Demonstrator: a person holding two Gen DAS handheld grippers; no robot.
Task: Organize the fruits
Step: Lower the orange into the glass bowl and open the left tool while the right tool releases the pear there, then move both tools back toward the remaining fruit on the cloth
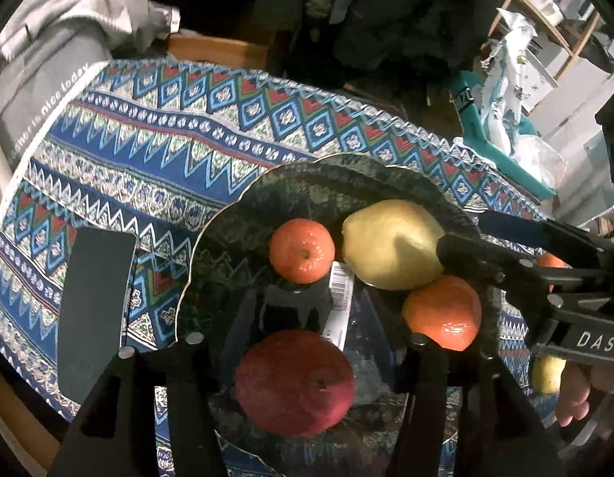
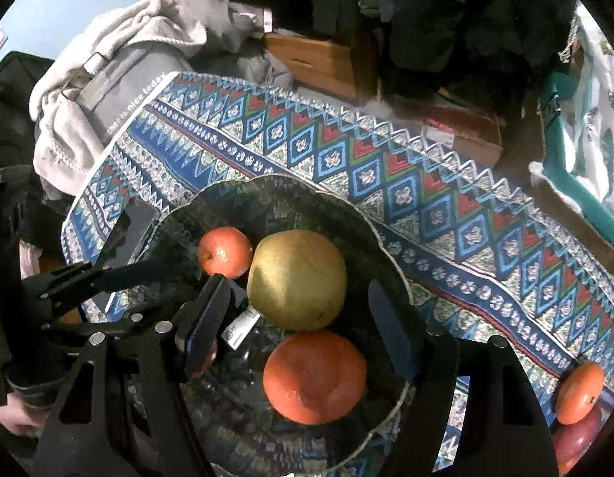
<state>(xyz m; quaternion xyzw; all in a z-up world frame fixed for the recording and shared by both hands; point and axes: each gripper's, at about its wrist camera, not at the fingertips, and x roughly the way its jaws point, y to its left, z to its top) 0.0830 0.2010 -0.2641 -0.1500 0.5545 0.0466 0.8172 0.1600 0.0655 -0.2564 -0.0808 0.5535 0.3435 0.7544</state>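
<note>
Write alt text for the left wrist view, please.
A dark plate on a patterned cloth holds a red apple, a yellow pear and two oranges. The left gripper straddles the apple, fingers open.

Black angular plastic claws: left claw point(image 1: 307, 310), right claw point(image 2: 303, 306), round silver bolts, blue finger pads, white "DAS" lettering

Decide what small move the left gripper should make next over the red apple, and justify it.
Probably lift the left gripper straight up. The red apple already lies in the bowl, both fingers stand clear of its sides, and an orange on the cloth is yet to be collected.
</note>
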